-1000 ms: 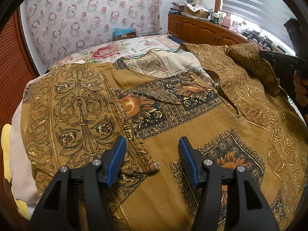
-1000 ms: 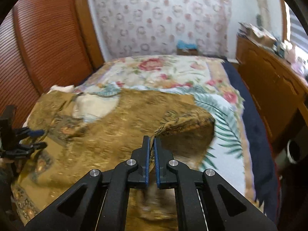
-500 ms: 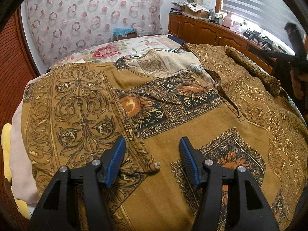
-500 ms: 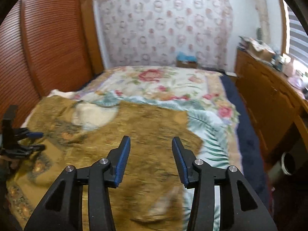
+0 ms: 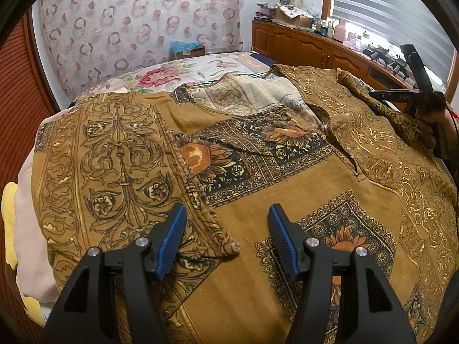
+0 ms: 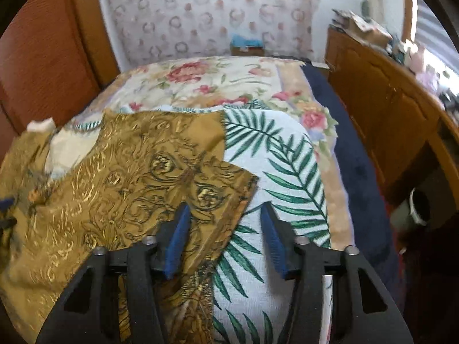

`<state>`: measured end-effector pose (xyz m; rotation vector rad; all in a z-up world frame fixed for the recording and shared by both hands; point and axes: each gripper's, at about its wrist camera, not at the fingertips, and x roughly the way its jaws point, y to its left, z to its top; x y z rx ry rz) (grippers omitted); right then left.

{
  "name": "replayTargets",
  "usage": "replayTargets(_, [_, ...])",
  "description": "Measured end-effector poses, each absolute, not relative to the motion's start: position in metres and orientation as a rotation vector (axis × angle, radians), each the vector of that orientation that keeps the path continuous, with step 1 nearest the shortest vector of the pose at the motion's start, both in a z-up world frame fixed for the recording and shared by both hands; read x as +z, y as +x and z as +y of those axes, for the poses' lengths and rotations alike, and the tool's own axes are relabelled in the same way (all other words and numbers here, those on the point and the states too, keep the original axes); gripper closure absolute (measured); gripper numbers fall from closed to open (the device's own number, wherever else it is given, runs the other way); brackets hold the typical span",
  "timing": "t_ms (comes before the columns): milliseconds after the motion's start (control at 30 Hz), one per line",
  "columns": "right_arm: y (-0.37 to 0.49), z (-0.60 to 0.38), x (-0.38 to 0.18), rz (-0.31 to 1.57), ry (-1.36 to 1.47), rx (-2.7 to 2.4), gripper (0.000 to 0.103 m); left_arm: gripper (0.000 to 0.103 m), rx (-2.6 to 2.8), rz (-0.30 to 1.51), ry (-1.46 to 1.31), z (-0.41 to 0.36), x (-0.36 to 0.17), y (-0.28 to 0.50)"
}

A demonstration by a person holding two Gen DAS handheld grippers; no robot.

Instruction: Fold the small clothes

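Note:
A mustard-brown printed garment [image 5: 114, 149] with gold scrollwork and orange flower panels lies spread over the bed. My left gripper [image 5: 226, 238] hovers open just above its lower front, with a folded-over corner [image 5: 229, 248] lying between the jaws. The right sleeve [image 6: 200, 189] lies flat at the garment's edge. My right gripper [image 6: 225, 238] is low over that sleeve's edge with its jaws closing; the left finger is over the cloth, the right finger over the bedcover, and the pads are not pressing on anything. In the left wrist view the right gripper [image 5: 416, 100] shows at the far right.
Under the garment are a palm-leaf cloth [image 6: 281, 172] and a floral bedspread [image 5: 160, 74]. A pink cloth [image 5: 28, 200] sticks out at the left. Wooden cabinets [image 6: 387, 114] with clutter run along the right, a wooden panel [image 6: 43, 57] stands on the left, and a box [image 5: 186, 50] sits beyond the bed.
The right gripper let go of the raised sleeve, opened, and dropped lower toward the sleeve's outer edge. The sleeve now lies flat. The left gripper has stayed put.

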<state>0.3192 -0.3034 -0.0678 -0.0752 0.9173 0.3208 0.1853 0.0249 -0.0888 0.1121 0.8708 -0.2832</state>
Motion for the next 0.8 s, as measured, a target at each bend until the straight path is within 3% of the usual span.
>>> replayTargets(33, [0.319,-0.300,-0.068,0.922,-0.084,0.340,0.091,0.043,-0.282,0.870,0.113,0.026,-0.089,0.185])
replayTargets(100, [0.316,-0.294,-0.065,0.924,-0.105,0.360,0.098,0.043,-0.282,0.870,0.109,0.027,-0.089,0.186])
replayTargets(433, [0.295,-0.241,-0.010,0.774,-0.175,0.468,0.099,0.042,-0.275,0.871,0.109,0.028,-0.089,0.186])
replayTargets(800, [0.313,-0.219,-0.022,0.808,-0.211,0.437,0.098,0.042,-0.275,0.871,0.108,0.026,-0.089,0.185])
